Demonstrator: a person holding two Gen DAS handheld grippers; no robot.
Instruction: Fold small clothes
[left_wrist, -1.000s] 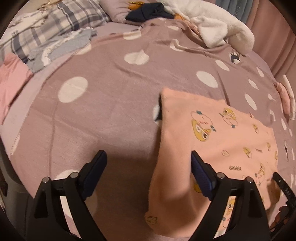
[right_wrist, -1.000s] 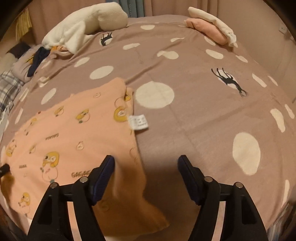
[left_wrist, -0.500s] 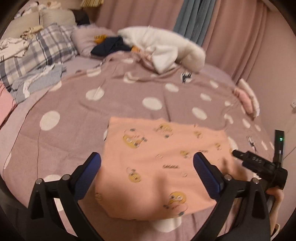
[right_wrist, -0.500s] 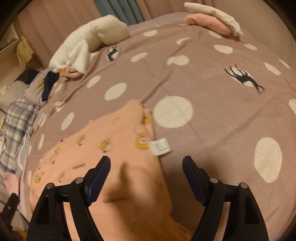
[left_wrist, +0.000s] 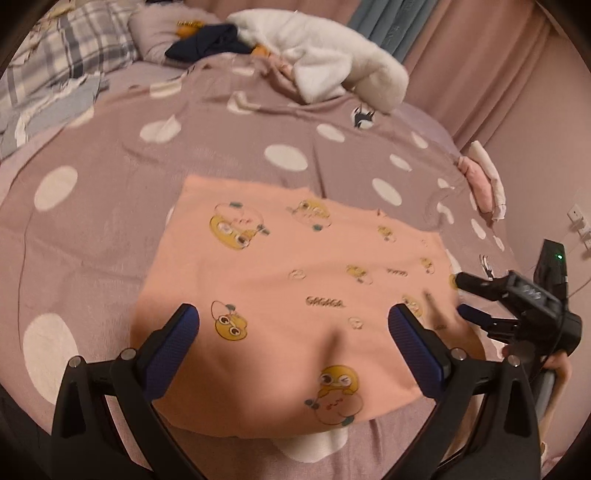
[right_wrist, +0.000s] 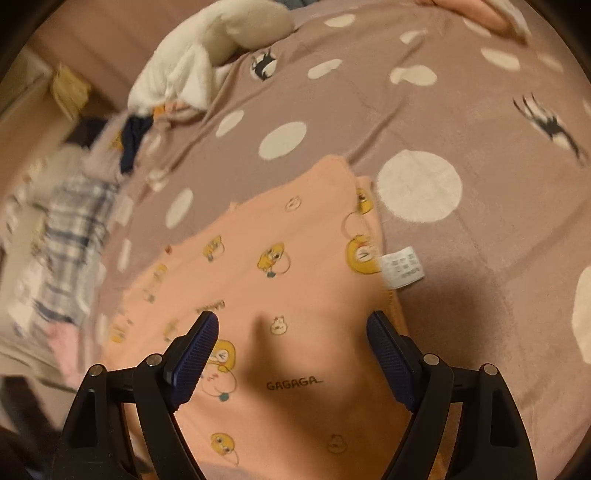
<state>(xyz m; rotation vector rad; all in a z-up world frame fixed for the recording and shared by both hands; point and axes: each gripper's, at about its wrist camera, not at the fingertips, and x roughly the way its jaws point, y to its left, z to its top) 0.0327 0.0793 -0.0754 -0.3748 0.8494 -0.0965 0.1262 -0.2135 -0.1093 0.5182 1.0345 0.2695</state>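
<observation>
a: left gripper (left_wrist: 293, 326)?
b: spread wide, just been opening further, gripping nothing, hanging above the peach garment (left_wrist: 295, 288).
a: right gripper (right_wrist: 291, 332)?
b: also parted, opened wider moments ago, nothing between the pads, over the garment's edge near the white care label (right_wrist: 402, 271).
a: and the garment?
b: lying flat on the dotted blanket (left_wrist: 110, 177).

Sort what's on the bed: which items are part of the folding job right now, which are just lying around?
In the job:
- peach garment, lying flat on the dotted blanket
- left gripper, open above it
- right gripper, open above it

Lying about:
- white fleece
- navy cloth
- plaid bedding
- folded pink and white pile
</observation>
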